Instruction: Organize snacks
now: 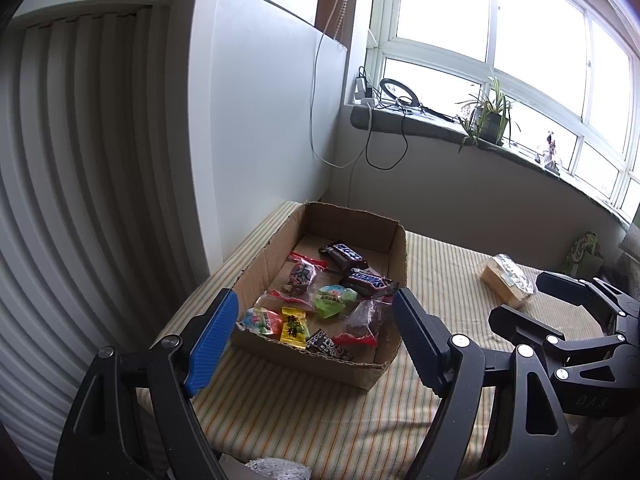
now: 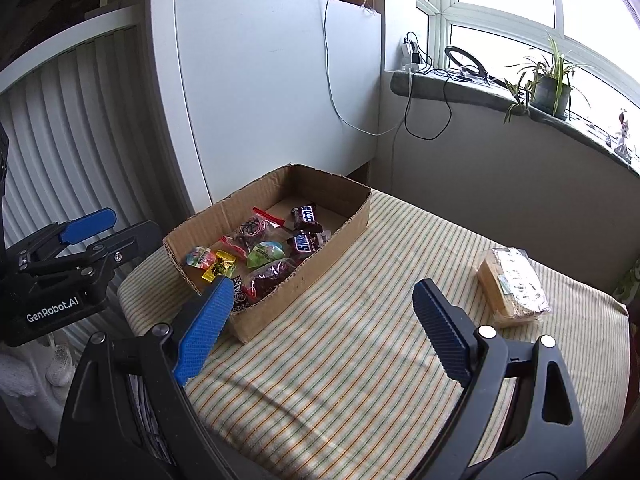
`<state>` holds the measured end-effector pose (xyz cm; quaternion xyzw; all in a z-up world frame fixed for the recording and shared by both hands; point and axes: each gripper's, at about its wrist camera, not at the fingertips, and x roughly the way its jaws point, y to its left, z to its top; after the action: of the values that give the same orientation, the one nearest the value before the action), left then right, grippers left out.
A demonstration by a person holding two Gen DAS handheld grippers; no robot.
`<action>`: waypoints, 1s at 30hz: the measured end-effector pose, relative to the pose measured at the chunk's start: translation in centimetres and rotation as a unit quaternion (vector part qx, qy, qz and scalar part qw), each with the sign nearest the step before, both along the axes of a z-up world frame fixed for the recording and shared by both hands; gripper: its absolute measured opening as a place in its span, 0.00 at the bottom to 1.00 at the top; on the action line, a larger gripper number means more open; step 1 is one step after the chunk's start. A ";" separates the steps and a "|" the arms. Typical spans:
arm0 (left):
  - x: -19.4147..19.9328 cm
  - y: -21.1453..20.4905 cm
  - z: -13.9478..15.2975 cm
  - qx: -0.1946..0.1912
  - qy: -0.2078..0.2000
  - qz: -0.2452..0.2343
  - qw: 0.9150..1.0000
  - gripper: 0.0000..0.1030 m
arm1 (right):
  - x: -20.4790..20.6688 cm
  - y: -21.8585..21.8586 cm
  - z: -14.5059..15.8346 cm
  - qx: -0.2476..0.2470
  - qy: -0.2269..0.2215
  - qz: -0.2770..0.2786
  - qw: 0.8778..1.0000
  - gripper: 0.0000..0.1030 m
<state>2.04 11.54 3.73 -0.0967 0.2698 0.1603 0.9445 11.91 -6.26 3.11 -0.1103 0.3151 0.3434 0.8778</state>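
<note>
Blue-padded left tongs (image 1: 314,328) & right tongs (image 2: 324,316) both wide open, holding nothing, near cardboard box (image 2: 320,264)

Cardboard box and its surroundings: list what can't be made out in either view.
- Cardboard box, right wrist view: its near wall hides the snacks lying against it.
- Dark patterned packet, left wrist view: print too small to read.
- Wrapped cake, both views: label too small to read.
- Green bag, left wrist view: blurred at the picture's rim.
- Striped cloth, both views: near edge hidden behind the open right gripper and left gripper.
</note>
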 end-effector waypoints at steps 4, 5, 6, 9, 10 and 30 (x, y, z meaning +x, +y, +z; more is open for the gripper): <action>-0.1 -0.1 0.0 0.000 0.000 -0.001 1.000 0.77 | -0.1 -0.1 -0.1 0.000 0.000 -0.003 1.000 0.90; -0.1 -0.2 0.0 0.000 0.000 -0.001 1.000 0.77 | -0.2 -0.1 -0.1 0.001 0.001 -0.002 1.000 0.90; -0.1 -0.2 0.0 0.000 0.000 -0.001 1.000 0.77 | -0.2 -0.1 -0.1 0.001 0.001 -0.002 1.000 0.90; -0.1 -0.2 0.1 0.000 0.000 -0.001 1.000 0.77 | -0.1 -0.2 -0.1 0.001 0.000 -0.003 1.000 0.90; -0.1 -0.2 0.0 0.000 0.001 -0.001 1.000 0.77 | -0.2 -0.2 -0.1 0.002 0.001 -0.005 1.000 0.90; -0.3 -0.2 -0.2 -0.002 0.003 0.004 1.000 0.77 | -0.4 -0.3 -0.2 0.005 0.006 -0.013 1.000 0.90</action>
<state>1.71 11.35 3.54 -0.0996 0.2722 0.1635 0.9430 11.47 -6.57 2.88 -0.0998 0.3202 0.3346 0.8807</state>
